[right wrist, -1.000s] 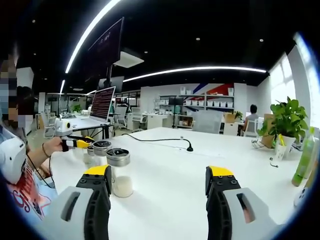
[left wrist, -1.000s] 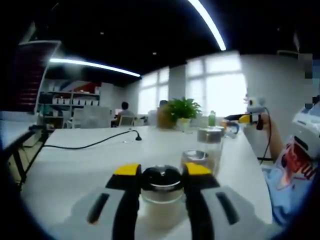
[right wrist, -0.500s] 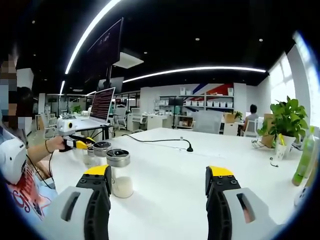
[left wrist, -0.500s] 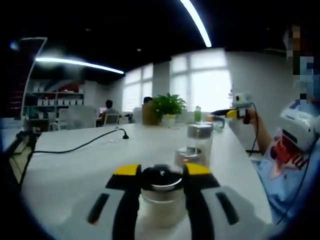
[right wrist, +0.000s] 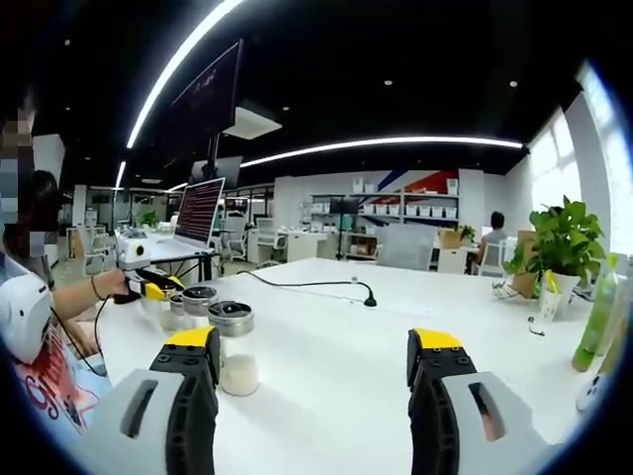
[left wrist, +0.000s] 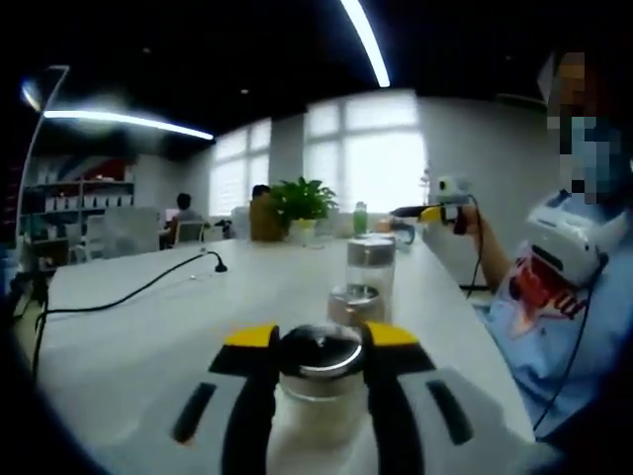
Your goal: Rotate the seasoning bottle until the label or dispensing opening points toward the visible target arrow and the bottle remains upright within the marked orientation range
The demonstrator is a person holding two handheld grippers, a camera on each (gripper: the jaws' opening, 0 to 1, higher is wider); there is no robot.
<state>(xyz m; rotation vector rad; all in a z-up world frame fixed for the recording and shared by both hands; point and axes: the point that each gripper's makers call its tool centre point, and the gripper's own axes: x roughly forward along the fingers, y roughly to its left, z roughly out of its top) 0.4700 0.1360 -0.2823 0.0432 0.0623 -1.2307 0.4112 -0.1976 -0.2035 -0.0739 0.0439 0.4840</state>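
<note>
Jaws of left gripper (left wrist: 318, 348) clamp an upright clear glass seasoning bottle (left wrist: 318, 391) with dark metal lid, long axis vertical, on white worktop (left wrist: 138, 336); right gripper (right wrist: 315, 358) jaws spread, empty.

The left gripper (left wrist: 318, 348), clamped on the seasoning bottle (left wrist: 318, 381), has swung round: in the left gripper view the background has slid leftward. In the right gripper view it (right wrist: 150, 289) sits slightly lower.
</note>
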